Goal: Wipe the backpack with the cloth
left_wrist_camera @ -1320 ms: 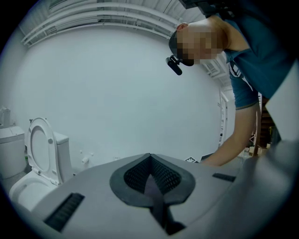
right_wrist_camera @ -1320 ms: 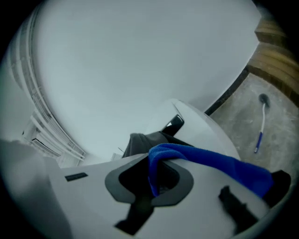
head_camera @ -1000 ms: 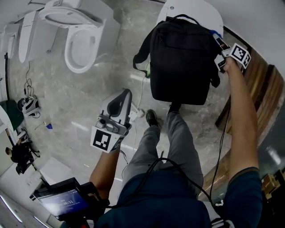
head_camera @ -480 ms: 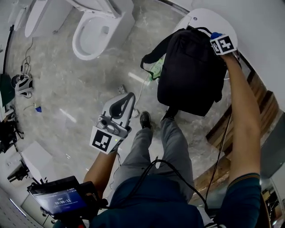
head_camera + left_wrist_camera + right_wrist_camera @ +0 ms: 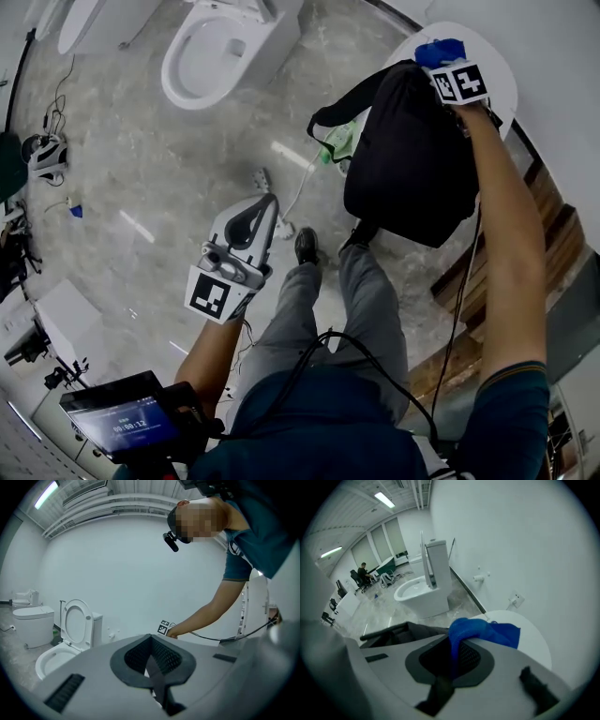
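Observation:
A black backpack (image 5: 412, 159) stands against a white rounded surface (image 5: 499, 70) by the wall. My right gripper (image 5: 441, 56) is at the backpack's top edge, shut on a blue cloth (image 5: 438, 49). In the right gripper view the blue cloth (image 5: 485, 631) bulges out of the shut jaws of the right gripper (image 5: 454, 641), with the backpack (image 5: 401, 631) dark at the left. My left gripper (image 5: 265, 204) hangs in the air over the floor, well left of the backpack. It is shut with nothing in it, as the left gripper (image 5: 151, 640) shows in its own view.
An open white toilet (image 5: 220, 47) stands on the marble floor at the back left. A green item (image 5: 339, 142) lies beside the backpack strap. A cable (image 5: 295, 192) runs over the floor. The person's legs and shoes (image 5: 306, 247) are below the backpack. A wooden edge (image 5: 469, 281) is at the right.
My right gripper has gone with the blue cloth from the backpack's right side up to its top edge. The left gripper has stayed where it was, still shut.

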{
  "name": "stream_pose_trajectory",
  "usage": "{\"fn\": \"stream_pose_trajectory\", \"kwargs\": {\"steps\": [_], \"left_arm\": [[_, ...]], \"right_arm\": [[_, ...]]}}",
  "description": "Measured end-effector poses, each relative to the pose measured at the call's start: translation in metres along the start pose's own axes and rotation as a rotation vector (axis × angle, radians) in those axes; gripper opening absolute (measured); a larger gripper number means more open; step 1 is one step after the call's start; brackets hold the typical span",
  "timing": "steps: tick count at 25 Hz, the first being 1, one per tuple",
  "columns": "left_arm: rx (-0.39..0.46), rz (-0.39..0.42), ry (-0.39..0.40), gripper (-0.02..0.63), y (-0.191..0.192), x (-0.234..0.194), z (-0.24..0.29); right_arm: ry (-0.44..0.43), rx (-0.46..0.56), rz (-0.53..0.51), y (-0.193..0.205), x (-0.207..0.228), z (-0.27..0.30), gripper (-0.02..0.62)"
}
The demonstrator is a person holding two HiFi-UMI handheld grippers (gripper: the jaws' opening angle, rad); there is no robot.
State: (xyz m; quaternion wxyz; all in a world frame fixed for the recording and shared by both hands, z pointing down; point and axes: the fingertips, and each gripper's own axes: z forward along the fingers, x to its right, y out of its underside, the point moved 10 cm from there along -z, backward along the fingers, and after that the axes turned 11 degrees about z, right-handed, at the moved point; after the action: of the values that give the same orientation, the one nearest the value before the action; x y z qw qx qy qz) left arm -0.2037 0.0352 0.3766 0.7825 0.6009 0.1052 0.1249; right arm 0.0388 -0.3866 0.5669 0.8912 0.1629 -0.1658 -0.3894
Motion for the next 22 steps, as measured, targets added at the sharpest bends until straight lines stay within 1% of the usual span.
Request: {"fn": "stream_pose_trajectory", "kwargs": {"steps": [3,5,6,8,10,13,16,18,20,21,22], "left_arm": [[0.01,-0.008,-0.003,0.005,0.001,0.003,0.0],[0.015,-0.012,-0.001,0.005,0.0,0.003,0.0],[0.014,-0.012,0.001,0.005,0.0,0.003,0.0],[0.012,-0.011,0.006,0.005,0.001,0.003,0.0],[0.011,-0.009,0.011,0.005,0.001,0.003,0.0],[0.019,-0.008,0.011,0.005,-0.001,0.002,-0.001],[0.03,-0.007,0.015,0.005,-0.002,0.003,0.0],[0.034,-0.01,0.018,0.005,-0.001,0.003,-0.001],[0.036,-0.014,0.016,0.005,0.001,0.004,-0.002],[0.037,-0.016,0.015,0.005,0.001,0.005,-0.003],[0.038,-0.018,0.013,0.005,0.002,0.005,-0.004]], "right_arm": [[0.065,-0.052,0.059,0.028,0.023,-0.007,0.023],[0.063,-0.038,0.105,0.034,0.024,-0.009,0.023],[0.051,-0.018,0.108,0.031,0.018,-0.009,0.023],[0.026,0.028,0.073,0.017,0.001,-0.007,0.023],[0.009,0.058,0.017,0.004,-0.015,-0.007,0.023],[-0.002,0.061,-0.068,-0.005,-0.028,-0.013,0.023],[-0.056,0.021,-0.186,-0.012,-0.048,-0.014,0.023],[-0.091,-0.058,-0.291,-0.018,-0.073,-0.011,0.023],[-0.104,-0.177,-0.444,-0.018,-0.104,-0.001,0.023],[-0.097,-0.248,-0.549,-0.013,-0.121,0.007,0.023],[-0.071,-0.317,-0.676,-0.007,-0.136,0.014,0.023]]}}
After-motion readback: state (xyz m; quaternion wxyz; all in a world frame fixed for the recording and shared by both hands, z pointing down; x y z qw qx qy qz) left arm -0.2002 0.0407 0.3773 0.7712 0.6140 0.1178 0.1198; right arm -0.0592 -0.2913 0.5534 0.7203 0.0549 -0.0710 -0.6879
